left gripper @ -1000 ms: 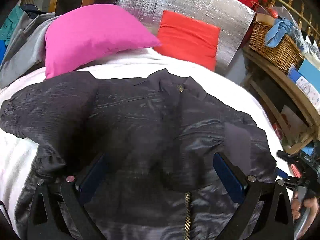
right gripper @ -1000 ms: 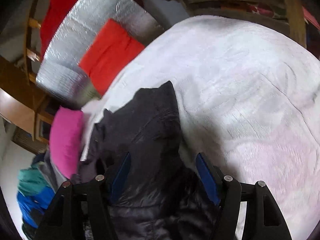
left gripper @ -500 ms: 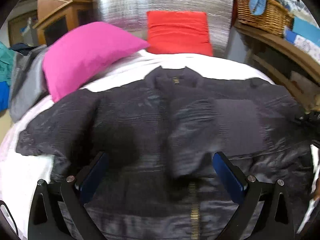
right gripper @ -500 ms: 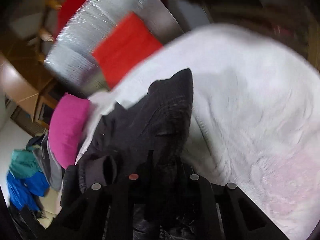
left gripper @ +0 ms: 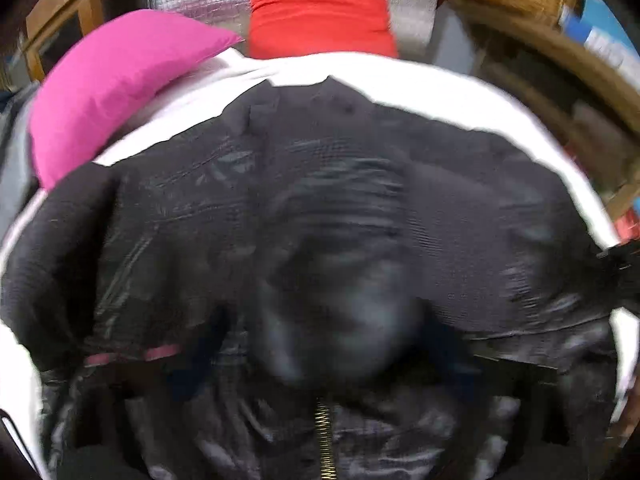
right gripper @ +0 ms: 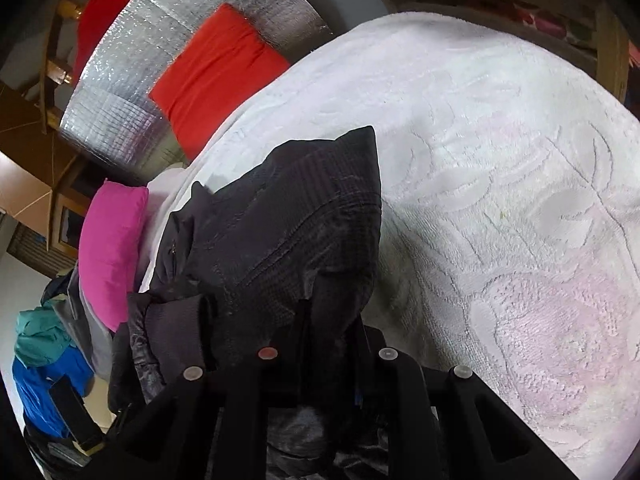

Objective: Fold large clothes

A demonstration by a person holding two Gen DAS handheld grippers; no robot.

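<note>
The black jacket lies spread across the white bedspread, collar toward the pink pillow and red pillow at the head edge. The right gripper is clamped on a fold of it. The left gripper's jaws, blurred among the fabric, have just been closing; whether they pinch it I cannot tell.

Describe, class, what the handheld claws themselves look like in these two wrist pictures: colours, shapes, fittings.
The right claw has a black frame of angular, strut-like links with triangular cut-outs. Four small round studs sit along its top: one reddish, the others pale grey. A sliver of blue pad shows at one finger. The left claw is badly blurred; only dark shapes with a hint of blue show. No cables, sleeves or markings are visible.
</note>
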